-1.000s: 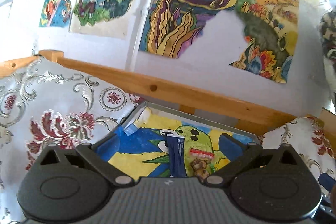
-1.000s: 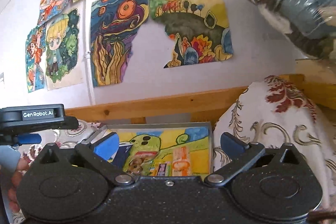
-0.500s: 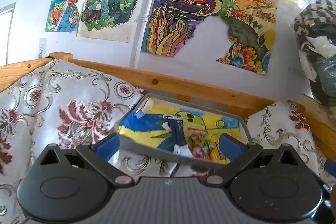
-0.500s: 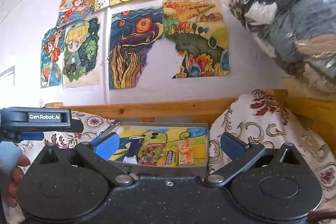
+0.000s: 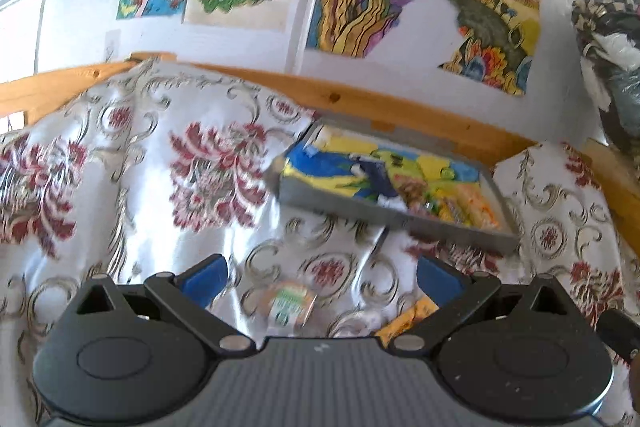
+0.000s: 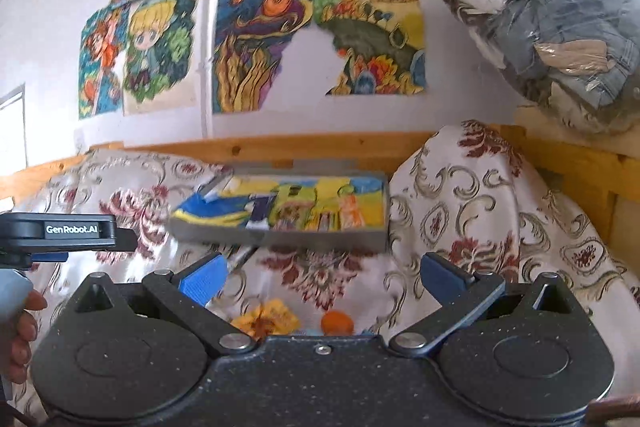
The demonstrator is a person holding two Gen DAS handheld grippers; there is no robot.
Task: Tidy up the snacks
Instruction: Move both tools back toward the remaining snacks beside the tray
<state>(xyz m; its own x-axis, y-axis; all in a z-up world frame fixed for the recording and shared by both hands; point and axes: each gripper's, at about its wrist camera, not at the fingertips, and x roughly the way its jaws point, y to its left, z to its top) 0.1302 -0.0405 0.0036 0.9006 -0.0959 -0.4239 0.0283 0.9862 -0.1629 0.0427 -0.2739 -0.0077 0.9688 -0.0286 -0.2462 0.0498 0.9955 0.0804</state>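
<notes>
A shallow grey tray [image 5: 396, 217] [image 6: 280, 237] lined with a cartoon picture lies on the patterned cloth ahead. Inside it are a dark blue packet [image 5: 380, 179] [image 6: 260, 211] and several orange and yellow snack packets [image 5: 460, 205] [image 6: 332, 215]. My left gripper [image 5: 320, 277] is open, held back from the tray; a round green-labelled snack [image 5: 290, 303] and a yellow packet [image 5: 406, 319] lie on the cloth just below its fingers. My right gripper [image 6: 322, 277] is open too, with a yellow-orange packet [image 6: 266, 319] and a small orange snack [image 6: 337, 322] lying beneath it.
Floral satin cloth [image 5: 160, 167] covers the surface and humps up at the right [image 6: 480, 195]. A wooden rail [image 5: 400, 103] runs behind the tray under a wall of drawings. A clear bag of clothes [image 6: 552, 11] sits at the upper right. A hand [image 6: 20, 331] holds the left gripper's body [image 6: 60, 231].
Both grippers have drawn back from the tray, which now sits farther off. Loose snacks on the cloth have come into view below the fingers. Both stayed open.
</notes>
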